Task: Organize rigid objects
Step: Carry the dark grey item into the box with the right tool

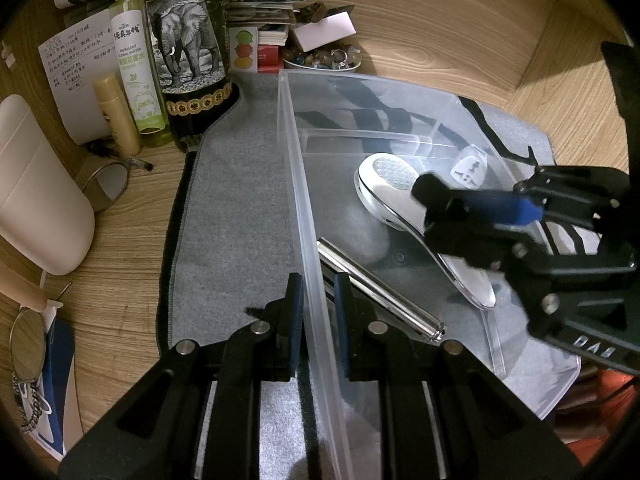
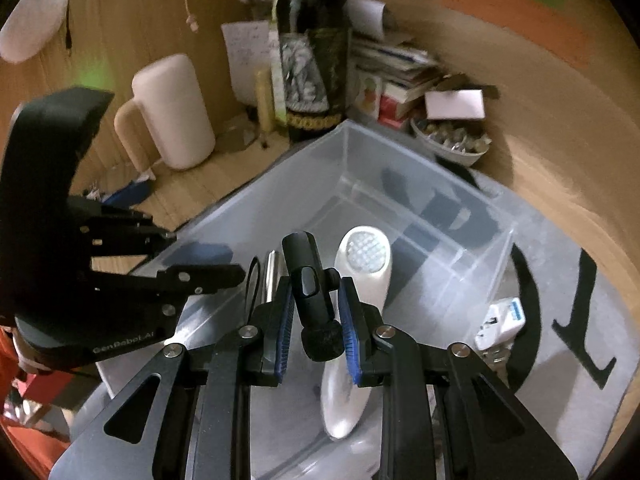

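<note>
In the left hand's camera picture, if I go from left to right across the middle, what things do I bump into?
White rounded container → grey mat → clear bin wall → metal rod → white shower head → right gripper holding a black object.

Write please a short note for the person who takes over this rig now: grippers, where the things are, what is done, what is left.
Left gripper: shut on the near wall of the clear bin, steadying it.
Right gripper: shut on a black handle-shaped tool, over the bin.
In the bin: shower head, metal rod, white adapter.
Done: those three are in the bin.
Left: lower the black tool into the bin and let go; probably release the wall afterwards.
</note>
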### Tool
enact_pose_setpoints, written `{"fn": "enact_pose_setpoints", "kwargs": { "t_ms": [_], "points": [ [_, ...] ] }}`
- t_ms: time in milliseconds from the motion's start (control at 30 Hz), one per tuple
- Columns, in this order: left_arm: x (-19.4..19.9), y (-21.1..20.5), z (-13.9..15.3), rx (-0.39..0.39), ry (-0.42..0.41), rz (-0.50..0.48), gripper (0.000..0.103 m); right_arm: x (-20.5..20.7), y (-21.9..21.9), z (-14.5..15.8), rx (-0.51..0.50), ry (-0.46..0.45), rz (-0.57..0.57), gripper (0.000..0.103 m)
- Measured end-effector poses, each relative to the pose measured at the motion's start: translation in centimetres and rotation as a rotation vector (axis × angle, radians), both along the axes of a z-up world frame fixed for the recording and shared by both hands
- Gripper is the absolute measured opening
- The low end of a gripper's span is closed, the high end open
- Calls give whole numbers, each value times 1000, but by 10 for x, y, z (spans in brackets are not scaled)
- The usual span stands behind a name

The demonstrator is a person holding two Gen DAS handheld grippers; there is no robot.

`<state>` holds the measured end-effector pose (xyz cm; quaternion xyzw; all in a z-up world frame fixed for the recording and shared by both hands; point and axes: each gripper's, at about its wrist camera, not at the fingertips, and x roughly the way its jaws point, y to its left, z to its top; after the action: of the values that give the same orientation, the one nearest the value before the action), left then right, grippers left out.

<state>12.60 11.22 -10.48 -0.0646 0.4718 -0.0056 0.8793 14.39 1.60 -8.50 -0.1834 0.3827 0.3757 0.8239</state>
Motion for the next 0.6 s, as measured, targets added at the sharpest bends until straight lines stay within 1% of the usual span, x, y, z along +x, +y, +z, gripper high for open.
{"fn": "enact_pose_setpoints", "kwargs": {
  "t_ms": [200,433,467,500,533,567,600],
  "points": [
    [0,0,0,-1,-1,1,15,1,7,-10,-41,35,17,21],
    [0,-1,1,-1,0,1,15,0,9,-15,-66,53,33,22],
    [0,-1,1,-1,0,2,15,0,9,-15,-66,55,33,26],
    [0,-1,1,-2,0,2,15,0,9,-15,-65,53,33,33],
    [0,-1,1,-2,0,2,15,-1,8,-14,-62,45,31,36],
    [0,-1,1,-2,0,2,15,-1,8,-13,-58,36,28,45],
    [0,-1,1,-1,0,1,15,-3,6,-11,-49,21,23,51]
  ]
}}
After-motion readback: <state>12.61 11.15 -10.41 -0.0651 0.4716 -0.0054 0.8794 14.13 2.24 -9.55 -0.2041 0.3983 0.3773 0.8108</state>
